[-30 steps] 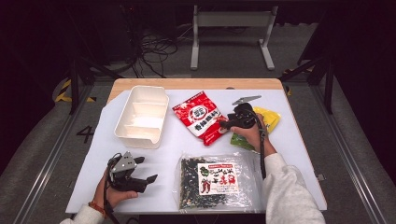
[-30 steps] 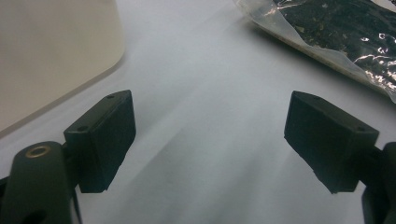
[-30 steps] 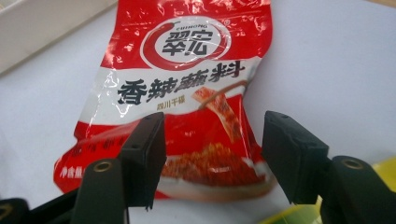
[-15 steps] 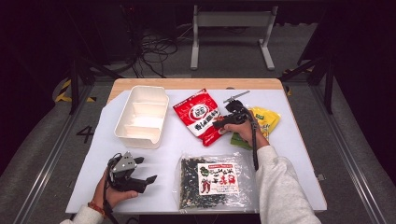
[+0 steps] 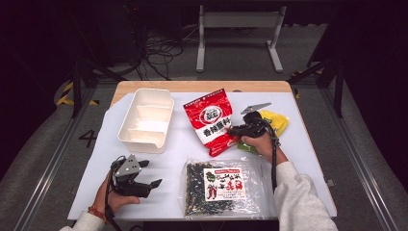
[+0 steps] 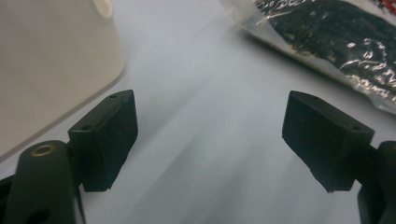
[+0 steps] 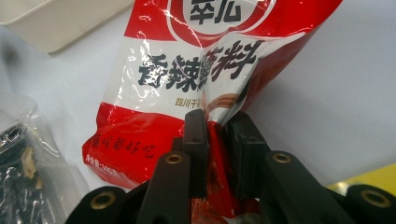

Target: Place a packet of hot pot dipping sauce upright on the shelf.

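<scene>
The table (image 5: 308, 159), covered in white, takes up the middle of the high view, with a strip of wood showing along its far edge. Left of centre sits a white divided container (image 5: 146, 120); the left gripper view catches only its rounded corner at the upper left of the frame. At the lower centre lies a clear bag of dark dried stuff (image 5: 221, 185) with a printed label, whose crinkled edge reaches into the upper right of the left gripper view. The red and white seasoning packet (image 5: 210, 121) lies just right of the container, and the right gripper view brings its black printed characters close. A yellow packet (image 5: 278, 120) peeks out behind the right hand in the high view and shows as a yellow corner at the lower right of the right gripper view. The right tongs (image 7: 218, 140) are clenched on the lower edge of the red packet, a pinch the high view cannot resolve. The left tongs (image 6: 210, 135) stand spread wide over bare table, holding nothing, at the lower left of the high view.
</scene>
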### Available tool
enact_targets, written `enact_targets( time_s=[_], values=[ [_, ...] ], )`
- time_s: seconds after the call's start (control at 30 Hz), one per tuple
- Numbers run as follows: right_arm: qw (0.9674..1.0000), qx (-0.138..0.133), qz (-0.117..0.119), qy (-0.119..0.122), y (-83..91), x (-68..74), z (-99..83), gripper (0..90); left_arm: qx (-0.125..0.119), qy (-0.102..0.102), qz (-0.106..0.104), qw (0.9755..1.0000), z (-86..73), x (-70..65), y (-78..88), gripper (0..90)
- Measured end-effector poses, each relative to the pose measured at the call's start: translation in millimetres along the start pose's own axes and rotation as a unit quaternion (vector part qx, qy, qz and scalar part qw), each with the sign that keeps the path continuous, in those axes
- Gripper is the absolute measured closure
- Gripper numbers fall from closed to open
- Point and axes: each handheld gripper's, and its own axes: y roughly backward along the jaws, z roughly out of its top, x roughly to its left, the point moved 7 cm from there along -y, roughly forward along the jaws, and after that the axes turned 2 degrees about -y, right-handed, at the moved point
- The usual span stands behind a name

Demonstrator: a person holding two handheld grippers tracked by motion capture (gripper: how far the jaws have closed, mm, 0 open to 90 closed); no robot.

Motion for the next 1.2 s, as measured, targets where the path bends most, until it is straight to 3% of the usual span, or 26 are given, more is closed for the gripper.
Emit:
enact_targets(
  time_s=[0.13, 0.23, 0.4, 0.47, 0.7, 0.83, 0.97, 1.03, 1.1, 1.17, 1.2],
  values=[
    [0.9989, -0.042, -0.019, 0.005, 15.4, 6.5, 0.1, 78.6, -0.016, -0.002, -0.003, 0.9999, 11.2, -2.2, 3.6, 19.1],
    [0.9957, -0.086, -0.037, 0.003, 31.3, 10.3, 6.1, 78.6, -0.03, -0.001, -0.002, 0.9996, 24.1, -1.1, 4.7, 19.1],
    [0.9908, -0.129, -0.037, 0.013, 50.5, 22.7, 12.8, 78.6, -0.056, 0.009, -0.01, 0.9984, 46.0, -2.1, 3.0, 19.2],
    [0.9882, -0.15, -0.026, 0.017, 58.9, 34.0, 15.0, 78.6, -0.066, 0.01, -0.019, 0.9976, 56.3, -5.2, 0.4, 19.2],
    [0.9823, -0.182, 0.0, 0.045, 70.6, 70.0, 9.8, 78.6, -0.083, 0.015, -0.032, 0.9959, 86.3, -19.0, -16.0, 19.2],
    [0.9806, -0.186, 0.009, 0.06, 70.0, 84.2, 1.7, 78.6, -0.098, 0.038, -0.055, 0.9929, 103.7, -24.1, -28.1, 19.8],
    [0.98, -0.189, 0.015, 0.062, 66.9, 91.5, -7.0, 78.6, -0.106, 0.045, -0.069, 0.991, 113.1, -25.2, -34.9, 19.8],
    [0.9795, -0.188, 0.021, 0.069, 64.2, 97.4, -13.6, 78.6, -0.116, 0.055, -0.083, 0.9882, 117.9, -24.8, -38.5, 19.7],
    [0.9782, -0.189, 0.028, 0.081, 60.9, 102.0, -18.3, 78.6, -0.119, 0.062, -0.083, 0.9875, 121.3, -24.2, -42.8, 19.8],
    [0.9778, -0.19, 0.03, 0.083, 58.7, 104.8, -20.4, 78.5, -0.134, 0.068, -0.096, 0.984, 124.3, -25.6, -44.3, 23.2],
    [0.9776, -0.19, 0.032, 0.084, 57.5, 106.0, -21.2, 78.5, -0.137, 0.062, -0.093, 0.9842, 125.6, -25.4, -45.8, 24.0]
  ],
)
